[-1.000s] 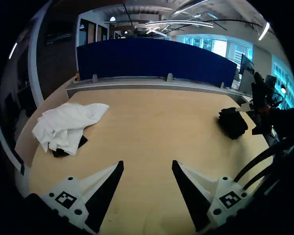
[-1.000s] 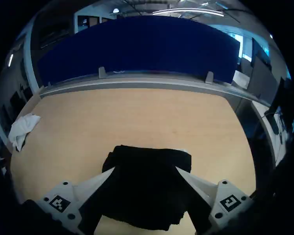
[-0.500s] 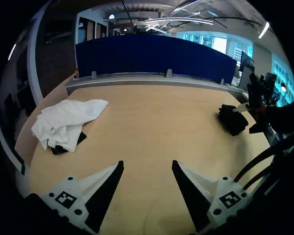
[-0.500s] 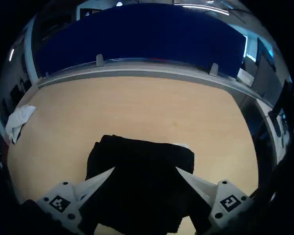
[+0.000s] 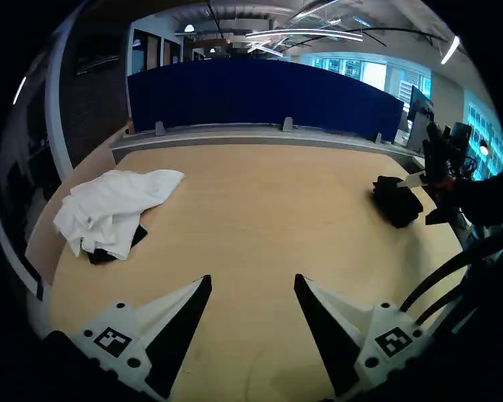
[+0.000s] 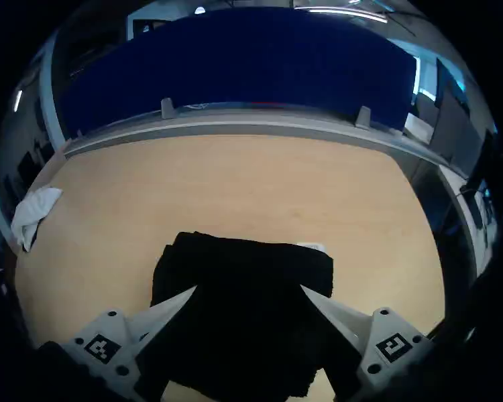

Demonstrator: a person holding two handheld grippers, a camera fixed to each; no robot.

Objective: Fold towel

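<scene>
- Compared with a second ago, we are seeing the black towel reaching farther up the table in the right gripper view.
- Our right gripper is straddling it with fingers spread wide; we cannot tell whether they are pressing.
- Our left gripper is hovering released over bare wood, well apart from the white cloth pile lying by the table's edge.

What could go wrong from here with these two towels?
The folded black towel lies between the right gripper fingers; drawing back may drag its layers open. The white towel heap covers a dark cloth near the table edge; a grab there may lift both or pull one off.
</scene>
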